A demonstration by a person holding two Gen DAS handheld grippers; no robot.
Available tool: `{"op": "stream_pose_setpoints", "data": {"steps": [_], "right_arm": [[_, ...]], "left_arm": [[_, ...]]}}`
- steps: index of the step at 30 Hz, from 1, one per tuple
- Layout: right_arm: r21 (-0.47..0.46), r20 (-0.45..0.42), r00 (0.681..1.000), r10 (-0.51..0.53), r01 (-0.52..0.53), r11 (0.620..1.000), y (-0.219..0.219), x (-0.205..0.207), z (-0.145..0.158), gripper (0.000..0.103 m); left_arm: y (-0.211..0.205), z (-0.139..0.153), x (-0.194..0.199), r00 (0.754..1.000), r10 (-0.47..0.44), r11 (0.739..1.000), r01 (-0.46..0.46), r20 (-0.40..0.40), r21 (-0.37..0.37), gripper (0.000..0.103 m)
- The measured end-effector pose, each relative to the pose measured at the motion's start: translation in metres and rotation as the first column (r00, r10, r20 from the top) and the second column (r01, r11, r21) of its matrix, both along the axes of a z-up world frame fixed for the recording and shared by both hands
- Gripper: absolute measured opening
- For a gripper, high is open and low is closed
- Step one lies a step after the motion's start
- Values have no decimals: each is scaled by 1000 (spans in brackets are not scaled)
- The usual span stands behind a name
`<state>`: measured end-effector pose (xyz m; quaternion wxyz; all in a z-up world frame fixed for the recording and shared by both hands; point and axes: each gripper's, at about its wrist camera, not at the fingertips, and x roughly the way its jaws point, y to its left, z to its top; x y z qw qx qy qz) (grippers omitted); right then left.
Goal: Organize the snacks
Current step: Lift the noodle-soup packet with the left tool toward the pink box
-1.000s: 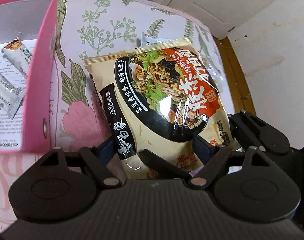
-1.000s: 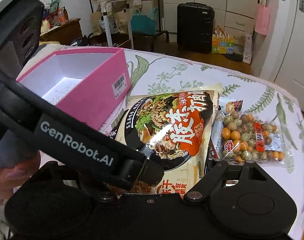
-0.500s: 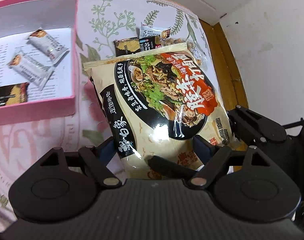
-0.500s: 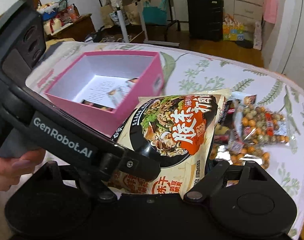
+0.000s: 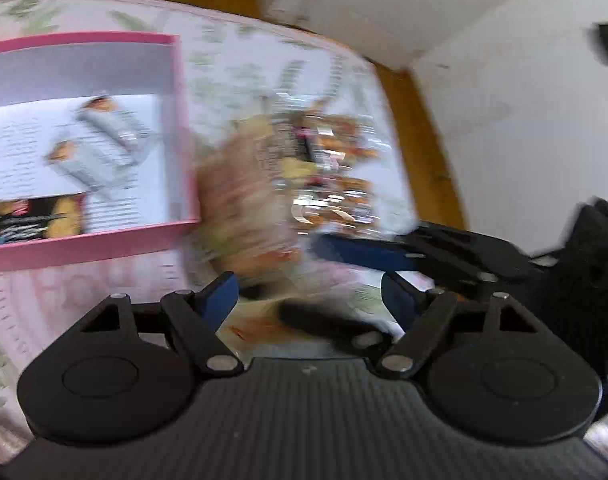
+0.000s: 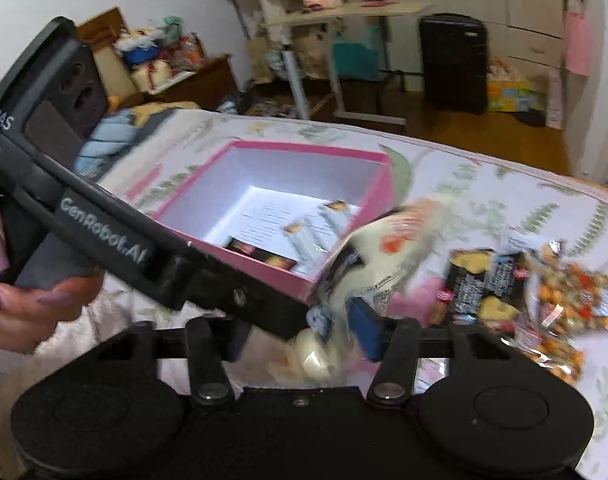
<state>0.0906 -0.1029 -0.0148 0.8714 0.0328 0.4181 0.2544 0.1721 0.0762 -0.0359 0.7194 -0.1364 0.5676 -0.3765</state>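
The big noodle packet point(image 5: 244, 200) is a motion blur in front of my left gripper point(image 5: 308, 300), beside the pink box point(image 5: 104, 240). In the right wrist view the packet point(image 6: 368, 256) hangs crumpled by the box corner point(image 6: 344, 152), just ahead of my right gripper point(image 6: 304, 336). Both grippers stand wide apart with blue pads; whether either still touches the packet is unclear. The box holds two white bars point(image 5: 100, 140) and a dark packet point(image 5: 36, 220).
A dark snack packet point(image 6: 484, 284) and a clear bag of mixed nuts point(image 6: 572, 304) lie on the floral tablecloth point(image 6: 484, 184) right of the box. The table's right edge meets wooden floor point(image 5: 420, 128). The left gripper body point(image 6: 84, 208) crosses the right view.
Both grippers rose and swung toward the box. The noodle packet, held flat between them before, now tumbles blurred by the box corner, uncovering the snacks beneath it.
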Motion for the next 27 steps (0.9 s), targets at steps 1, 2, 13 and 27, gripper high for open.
{"op": "stream_pose_setpoints", "data": {"steps": [1, 2, 13, 27], "right_arm": [[15, 23, 999, 31, -31, 999, 6, -1, 4, 52], [-4, 48, 998, 32, -32, 999, 11, -3, 7, 53], [-258, 61, 997, -55, 69, 964, 8, -4, -32, 66], [-297, -21, 968, -251, 233, 926, -57, -18, -108, 87]], "left_arm": [[-4, 2, -2, 1000, -26, 1000, 26, 5, -9, 78], [-5, 3, -2, 1000, -10, 1000, 9, 19, 18, 78], [3, -41, -13, 996, 72, 997, -72, 43, 17, 80], [-15, -135, -3, 964, 266, 959, -263, -21, 104, 80]]}}
